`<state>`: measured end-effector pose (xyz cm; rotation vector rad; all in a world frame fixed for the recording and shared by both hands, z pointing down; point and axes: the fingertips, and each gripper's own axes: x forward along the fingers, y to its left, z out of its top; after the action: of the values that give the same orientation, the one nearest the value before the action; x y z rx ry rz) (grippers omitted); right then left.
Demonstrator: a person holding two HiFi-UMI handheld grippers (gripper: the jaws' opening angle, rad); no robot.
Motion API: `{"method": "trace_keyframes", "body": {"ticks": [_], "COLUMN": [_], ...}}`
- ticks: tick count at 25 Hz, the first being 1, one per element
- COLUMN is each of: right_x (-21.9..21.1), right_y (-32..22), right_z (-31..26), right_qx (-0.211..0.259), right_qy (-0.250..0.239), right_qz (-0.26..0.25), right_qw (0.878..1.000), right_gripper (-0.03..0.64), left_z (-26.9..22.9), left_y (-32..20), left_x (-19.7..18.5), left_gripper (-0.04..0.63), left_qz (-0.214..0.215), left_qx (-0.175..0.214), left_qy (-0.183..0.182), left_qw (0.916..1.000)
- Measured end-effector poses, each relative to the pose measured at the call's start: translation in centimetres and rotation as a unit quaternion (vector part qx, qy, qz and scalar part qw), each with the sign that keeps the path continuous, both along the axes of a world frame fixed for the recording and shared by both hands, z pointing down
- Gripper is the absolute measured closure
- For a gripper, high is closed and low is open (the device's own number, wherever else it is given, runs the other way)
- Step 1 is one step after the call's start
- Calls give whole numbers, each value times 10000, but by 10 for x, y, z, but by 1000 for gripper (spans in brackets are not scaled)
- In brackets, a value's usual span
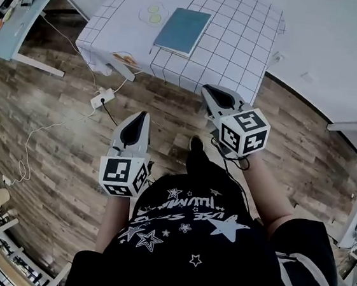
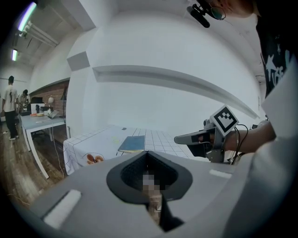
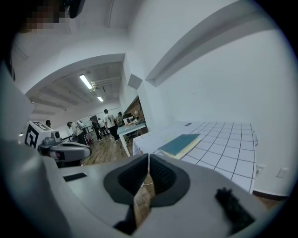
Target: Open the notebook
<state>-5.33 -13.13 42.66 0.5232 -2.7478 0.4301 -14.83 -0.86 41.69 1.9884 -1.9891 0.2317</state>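
A closed teal notebook (image 1: pixel 183 31) lies flat on a table covered with a white grid-pattern cloth (image 1: pixel 241 44); it also shows in the left gripper view (image 2: pixel 132 144) and the right gripper view (image 3: pixel 180 144). Both grippers are held over the wooden floor, short of the table and pointing toward it. My left gripper (image 1: pixel 143 114) (image 2: pixel 147 153) is shut with nothing between its tips. My right gripper (image 1: pixel 208 88) (image 3: pixel 148 156) is further forward, close to the table's near edge, also shut and empty. Each gripper shows in the other's view: the right gripper (image 2: pixel 179 138), the left gripper (image 3: pixel 86 149).
A power strip (image 1: pixel 102 98) with white cables lies on the wood floor left of the table's near corner. A light blue table (image 1: pixel 18 31) stands at the far left. Several people (image 3: pixel 109 123) stand far back in the room. A white wall rises behind the table.
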Motion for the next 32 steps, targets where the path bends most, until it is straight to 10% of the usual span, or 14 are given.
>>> {"method": "trace_keyframes", "body": {"ticks": [20, 32], "right_x": [-2, 33], "right_y": [-100, -131], "right_z": [10, 28], "right_qx": [-404, -534], "right_qy": [-206, 55], "right_qz": [-290, 501], "right_qw": [9985, 9973], "right_gripper": [597, 597], "left_z": [18, 77], "left_y": [-127, -208], "left_x": [12, -3], "left_gripper": [456, 332], "left_qz": [-90, 691], "left_qx": [-654, -1173], "left_qy": [-994, -2628], "left_qw": [9929, 9552]}}
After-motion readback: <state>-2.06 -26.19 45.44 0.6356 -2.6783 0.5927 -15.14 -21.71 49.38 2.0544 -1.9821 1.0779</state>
